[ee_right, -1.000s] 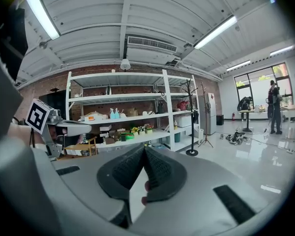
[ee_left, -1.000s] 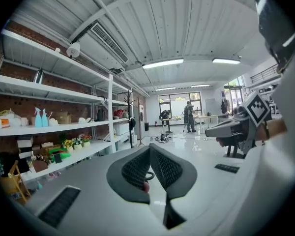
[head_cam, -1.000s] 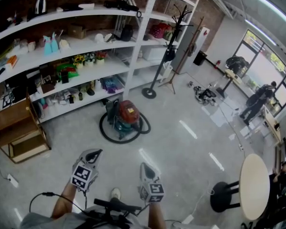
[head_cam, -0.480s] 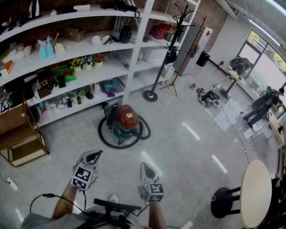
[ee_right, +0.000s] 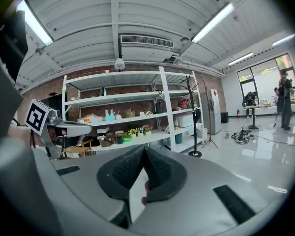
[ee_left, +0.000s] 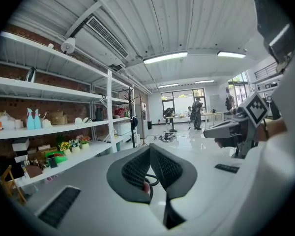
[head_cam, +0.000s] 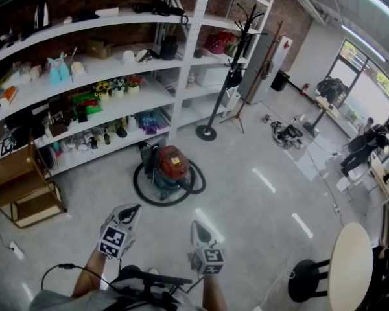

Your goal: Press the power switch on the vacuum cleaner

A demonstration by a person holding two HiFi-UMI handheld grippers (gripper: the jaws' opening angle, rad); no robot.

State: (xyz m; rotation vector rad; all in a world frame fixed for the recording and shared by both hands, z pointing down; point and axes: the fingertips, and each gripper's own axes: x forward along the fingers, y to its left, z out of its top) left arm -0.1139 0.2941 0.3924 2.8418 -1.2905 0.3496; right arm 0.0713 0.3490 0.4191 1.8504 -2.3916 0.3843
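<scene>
The long white shelving (head_cam: 185, 63) along the brick wall fills the far side of the room, and the pale floor (head_cam: 259, 199) runs out from its foot. The vacuum cleaner (head_cam: 170, 164), a squat red-and-teal drum, stands on that floor just out from the foot of the shelving. Its dark hose (head_cam: 142, 190) is looped in a ring around it. Over the last second it has slid a little lower in the head view, and the round table (head_cam: 353, 264) at the right has dropped toward the bottom edge, so I judge the person is walking up to it. There is still a fair stretch of bare floor between them, so reaching is the job in hand and no pressing has begun. A coat stand (head_cam: 223, 76) rises beside the right end of the shelving, and a wooden step unit (head_cam: 19, 186) sits by its left end, both clear of the way in. The left gripper (head_cam: 132, 208) and the right gripper (head_cam: 196, 226) sit where they did, carried level out in front of the person. Each has its claw drawn together at the tips with nothing in it, which suits poking a button with a closed tip. The power switch itself is too small to pick out from here.
</scene>
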